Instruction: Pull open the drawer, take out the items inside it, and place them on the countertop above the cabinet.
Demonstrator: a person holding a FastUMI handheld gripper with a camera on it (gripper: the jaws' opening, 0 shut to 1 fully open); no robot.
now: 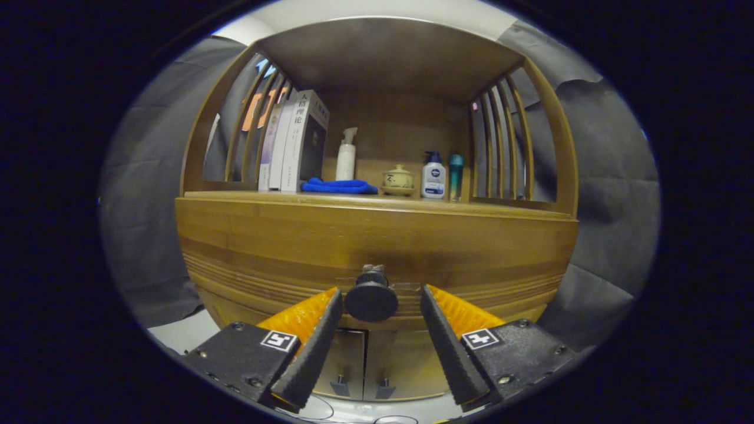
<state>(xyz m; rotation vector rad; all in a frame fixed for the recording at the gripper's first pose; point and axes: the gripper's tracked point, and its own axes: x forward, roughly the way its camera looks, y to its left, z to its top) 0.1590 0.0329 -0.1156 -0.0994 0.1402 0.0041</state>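
Knob (371,300) betw open hand-held gripper (381,301) fingers, drawer (377,247) closed.

On the worktop (235,196) stand three books (291,144), two pump bottles (346,156), one slim bottle (455,174), one lidded pot (398,179) and one folded cloth (339,186); below, one drawer (265,247) bears one knob (371,299) between the gripper (381,303) jaws, which stand apart.

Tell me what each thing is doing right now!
Wooden drawer: closed.
Round black knob: between the fingers, a gap on each side.
Gripper: open.
Lower cabinet doors: closed.
Books: upright, leaning.
Blue cloth: lying folded.
White pump bottle: upright.
Lidded ceramic cup: lid on.
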